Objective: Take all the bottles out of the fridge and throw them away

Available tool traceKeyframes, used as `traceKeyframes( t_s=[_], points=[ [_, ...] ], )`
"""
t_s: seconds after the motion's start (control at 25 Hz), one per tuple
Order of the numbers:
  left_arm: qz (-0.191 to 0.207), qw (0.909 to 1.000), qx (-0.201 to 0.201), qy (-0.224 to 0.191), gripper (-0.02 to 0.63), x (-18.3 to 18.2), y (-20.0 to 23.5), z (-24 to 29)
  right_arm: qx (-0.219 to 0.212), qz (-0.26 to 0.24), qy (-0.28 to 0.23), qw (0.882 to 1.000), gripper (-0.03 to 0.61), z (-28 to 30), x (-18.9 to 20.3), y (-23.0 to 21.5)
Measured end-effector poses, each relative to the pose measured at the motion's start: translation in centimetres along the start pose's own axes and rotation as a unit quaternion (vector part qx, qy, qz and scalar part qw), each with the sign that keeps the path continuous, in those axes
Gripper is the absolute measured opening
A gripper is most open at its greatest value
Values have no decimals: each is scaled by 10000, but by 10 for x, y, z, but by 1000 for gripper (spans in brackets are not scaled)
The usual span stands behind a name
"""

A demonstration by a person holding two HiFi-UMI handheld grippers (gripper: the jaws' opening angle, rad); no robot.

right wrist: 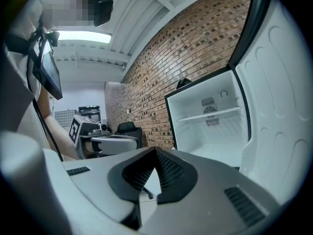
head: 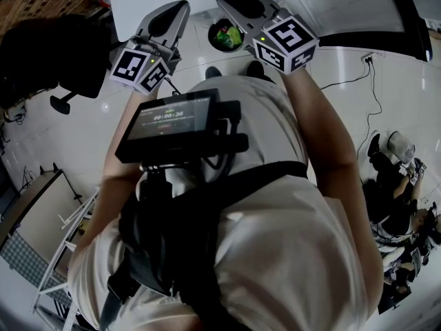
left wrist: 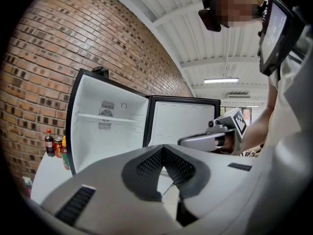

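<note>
The fridge [left wrist: 105, 126] stands open against the brick wall, and its white inside shows one bare shelf [right wrist: 210, 115] and no bottles. Left of the fridge, a few bottles [left wrist: 49, 143] with red and yellow tops stand on a white surface. My left gripper [left wrist: 163, 148] is shut with nothing between its pads. My right gripper [right wrist: 155, 152] is shut and empty as well. Both are held up side by side in front of the fridge, left gripper [head: 172, 16] and right gripper [head: 238, 4]. Each shows in the other's view.
A dark bin [head: 227, 34] with green things in it sits on the floor below the grippers. The fridge door [right wrist: 279, 111] hangs open at my right. A black office chair [right wrist: 128, 131] stands by the brick wall. People sit at the right [head: 396, 185].
</note>
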State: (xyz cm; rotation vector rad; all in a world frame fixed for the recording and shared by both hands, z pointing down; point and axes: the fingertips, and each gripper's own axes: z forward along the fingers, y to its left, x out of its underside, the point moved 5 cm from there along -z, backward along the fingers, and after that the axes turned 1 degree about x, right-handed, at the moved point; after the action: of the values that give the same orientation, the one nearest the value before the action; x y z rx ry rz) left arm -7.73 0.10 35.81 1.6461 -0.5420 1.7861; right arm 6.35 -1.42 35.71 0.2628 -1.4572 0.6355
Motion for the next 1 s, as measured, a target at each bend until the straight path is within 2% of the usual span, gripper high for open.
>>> traceKeyframes(
  t_s=[0.4,0.84,1.0],
  points=[
    [13,10000,-3,-12,0,-2,0,1,10,-4,10,10000,-3,0,-2,-1],
    [37,9999,-67,-93,0,-6,4,1,8,-301,-139,9994,-6,-2,-10,-2],
    [19,9999,-76,-103,0,0,2,-3,21,-269,-164,9995,-6,-2,-5,1]
  ],
)
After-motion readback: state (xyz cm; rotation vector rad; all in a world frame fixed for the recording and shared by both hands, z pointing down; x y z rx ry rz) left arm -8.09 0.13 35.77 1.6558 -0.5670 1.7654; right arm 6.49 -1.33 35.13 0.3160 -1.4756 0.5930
